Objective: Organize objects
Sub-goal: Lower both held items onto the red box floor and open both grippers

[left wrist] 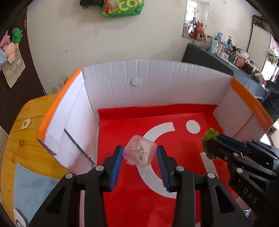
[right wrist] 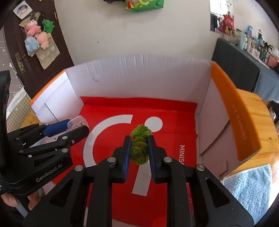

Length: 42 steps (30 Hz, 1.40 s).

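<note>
Your left hand-held gripper (left wrist: pixel 139 153) is grasping a small clear box (left wrist: pixel 139 151) with tiny metal bits inside. Its blue pads (left wrist: pixel 115 167) press on both sides of it. Your right hand-held gripper (right wrist: pixel 139 148) is clenched on a fuzzy green scrunchie (right wrist: pixel 139 145). You hold both things up over the red floor of the big white cardboard box (left wrist: pixel 148 82) with orange flaps. That box sits on the wooden bench (left wrist: pixel 26 111).

"GenRobot.AI" on left claw (right wrist: pixel 76 128); "DAS" on right claw (left wrist: pixel 211 141); "ECO" on green bag (left wrist: pixel 123 7).
</note>
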Tool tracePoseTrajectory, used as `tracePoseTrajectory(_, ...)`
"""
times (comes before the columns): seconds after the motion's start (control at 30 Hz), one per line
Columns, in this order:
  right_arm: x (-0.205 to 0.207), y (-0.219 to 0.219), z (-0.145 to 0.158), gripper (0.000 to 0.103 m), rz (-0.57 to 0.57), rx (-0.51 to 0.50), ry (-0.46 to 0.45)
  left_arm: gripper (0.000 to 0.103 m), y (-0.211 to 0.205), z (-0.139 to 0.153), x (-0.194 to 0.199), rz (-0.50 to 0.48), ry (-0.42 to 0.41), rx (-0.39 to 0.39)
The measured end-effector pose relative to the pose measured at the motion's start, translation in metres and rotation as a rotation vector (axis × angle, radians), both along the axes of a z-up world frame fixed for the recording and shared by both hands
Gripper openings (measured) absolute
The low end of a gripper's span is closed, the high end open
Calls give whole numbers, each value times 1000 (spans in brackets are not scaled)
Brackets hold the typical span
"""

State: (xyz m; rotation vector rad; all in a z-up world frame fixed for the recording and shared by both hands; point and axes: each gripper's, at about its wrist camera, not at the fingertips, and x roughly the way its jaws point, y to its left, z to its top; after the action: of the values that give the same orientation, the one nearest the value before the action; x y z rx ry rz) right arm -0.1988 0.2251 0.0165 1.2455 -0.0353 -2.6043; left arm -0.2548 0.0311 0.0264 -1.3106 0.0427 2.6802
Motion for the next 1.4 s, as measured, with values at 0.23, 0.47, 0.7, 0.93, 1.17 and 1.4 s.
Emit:
tracePoseTrajectory(0.23,-3,1,-3,18,-1,6,-45,41,2,-12,-4,4,-31,-11)
tracePoseTrajectory(0.47,-4,1,-4,18,-5,18,-66,39,1,-16,-4,7,-45,-15)
tracePoseTrajectory(0.7,-6,0,-4,18,-13,17,-82,38,1,-19,-5,8,-53,-23)
tracePoseTrajectory(0.93,-4,3,-5,19,-21,10,-85,38,0,-19,-5,11,-57,-18)
tracePoseTrajectory(1.17,-5,5,-5,19,-23,7,-82,39,-2,-16,-5,13,-50,-13)
tracePoseTrajectory(1.4,-5,5,-3,20,-29,2,-75,48,-3,-13,-1,16,-38,-15)
